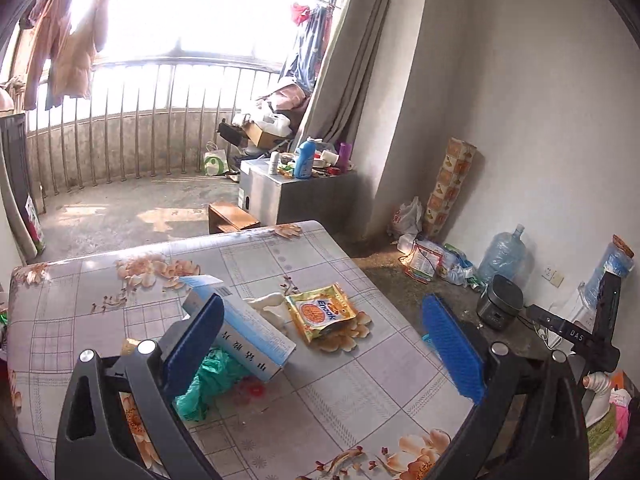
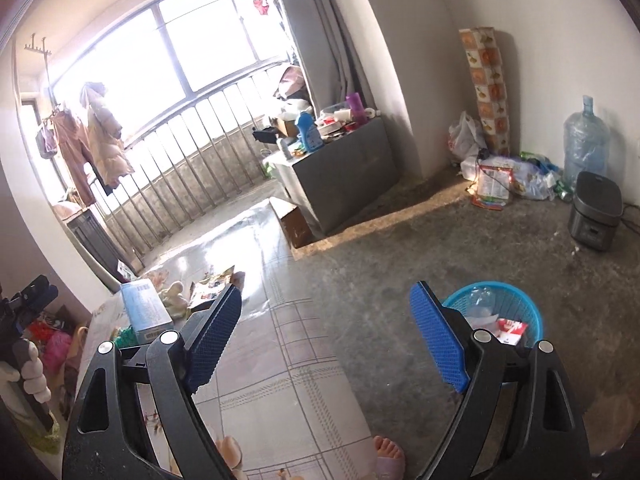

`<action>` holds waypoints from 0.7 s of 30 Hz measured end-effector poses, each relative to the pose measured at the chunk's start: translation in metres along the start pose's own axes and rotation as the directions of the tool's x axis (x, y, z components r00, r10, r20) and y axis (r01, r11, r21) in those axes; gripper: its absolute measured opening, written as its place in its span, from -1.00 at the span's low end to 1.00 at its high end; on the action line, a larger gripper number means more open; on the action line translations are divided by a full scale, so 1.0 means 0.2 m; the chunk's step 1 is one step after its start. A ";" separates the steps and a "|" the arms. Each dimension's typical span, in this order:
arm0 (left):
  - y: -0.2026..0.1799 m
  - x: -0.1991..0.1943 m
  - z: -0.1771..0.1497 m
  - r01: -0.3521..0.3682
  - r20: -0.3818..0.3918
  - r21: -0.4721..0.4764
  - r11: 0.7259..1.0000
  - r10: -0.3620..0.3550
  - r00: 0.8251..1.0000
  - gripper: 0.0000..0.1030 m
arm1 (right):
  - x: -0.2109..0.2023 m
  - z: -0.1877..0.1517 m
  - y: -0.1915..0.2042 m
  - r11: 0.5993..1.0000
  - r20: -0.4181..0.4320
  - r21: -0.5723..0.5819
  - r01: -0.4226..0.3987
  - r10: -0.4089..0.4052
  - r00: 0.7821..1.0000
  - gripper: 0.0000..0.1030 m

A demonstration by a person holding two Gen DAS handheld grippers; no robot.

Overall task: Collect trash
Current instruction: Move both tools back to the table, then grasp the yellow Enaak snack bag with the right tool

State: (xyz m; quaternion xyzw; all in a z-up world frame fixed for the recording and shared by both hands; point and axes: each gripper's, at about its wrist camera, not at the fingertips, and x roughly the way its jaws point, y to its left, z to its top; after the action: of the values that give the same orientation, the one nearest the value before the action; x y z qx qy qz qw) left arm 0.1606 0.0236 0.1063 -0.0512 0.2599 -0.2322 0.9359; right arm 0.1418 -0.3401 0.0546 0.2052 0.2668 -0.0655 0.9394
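Both claws spread wide, nothing gripped.
Left claw [image 1: 324, 344] hung over the table [image 1: 360, 392], snack bag [image 1: 322, 312] between its fingers; right claw [image 2: 326, 338] beside the bin [image 2: 532, 312].

The tablecloth [image 1: 328, 392] bore grey checks and orange flowers, the snack packet [image 1: 322, 312] was yellow-orange, the box [image 1: 244, 328] pale blue, the bag [image 1: 212, 384] green, the basket [image 2: 516, 300] bright blue.

Daylight blazing through the blown-out window [image 1: 180, 4], glare on the table [image 2: 224, 256], edges bending, corners dark
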 end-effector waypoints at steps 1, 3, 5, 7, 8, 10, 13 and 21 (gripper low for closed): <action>0.08 -0.03 -0.01 -0.030 0.011 -0.032 0.999 0.031 0.999 0.89 | 0.03 0.01 0.04 0.999 -0.014 -0.002 -0.041 0.041 0.999 0.60; 0.21 -0.08 -0.03 -0.076 0.012 -0.091 0.993 0.078 0.997 0.89 | 0.10 0.03 0.13 0.994 -0.039 -0.009 -0.109 0.109 0.993 0.60; 0.34 -0.09 -0.07 -0.104 -0.001 -0.143 0.984 0.105 0.994 0.88 | 0.17 0.05 0.22 0.987 -0.067 -0.018 -0.160 0.159 0.985 0.60; 0.44 -0.09 -0.12 -0.129 -0.022 -0.182 0.975 0.127 0.992 0.78 | 0.25 0.06 0.30 0.980 -0.099 -0.033 -0.197 0.193 0.976 0.60; 0.49 -0.09 -0.14 -0.137 -0.031 -0.202 0.970 0.134 0.991 0.76 | 0.29 0.06 0.34 0.978 -0.117 -0.037 -0.203 0.198 0.973 0.60; 0.58 -0.08 -0.18 -0.145 -0.048 -0.242 0.959 0.137 0.989 0.66 | 0.40 0.05 0.40 0.974 -0.162 -0.041 -0.224 0.214 0.963 0.60; 0.69 0.00 -0.24 -0.157 -0.089 -0.300 0.941 0.136 0.987 0.51 | 0.55 0.03 0.49 0.967 -0.234 -0.021 -0.254 0.243 0.941 0.59; 1.04 0.31 -0.38 -0.194 -0.251 -0.501 0.843 0.073 0.965 0.24 | 0.99 -0.03 0.56 0.986 -0.377 0.058 -0.159 0.169 0.911 0.45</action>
State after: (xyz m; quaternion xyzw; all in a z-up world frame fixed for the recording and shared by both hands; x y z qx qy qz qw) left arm 0.2526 0.1812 -0.0330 -0.2582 0.4188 -0.0912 0.8658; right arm 0.3340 -0.2382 -0.0151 0.2479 0.4248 0.0509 0.8692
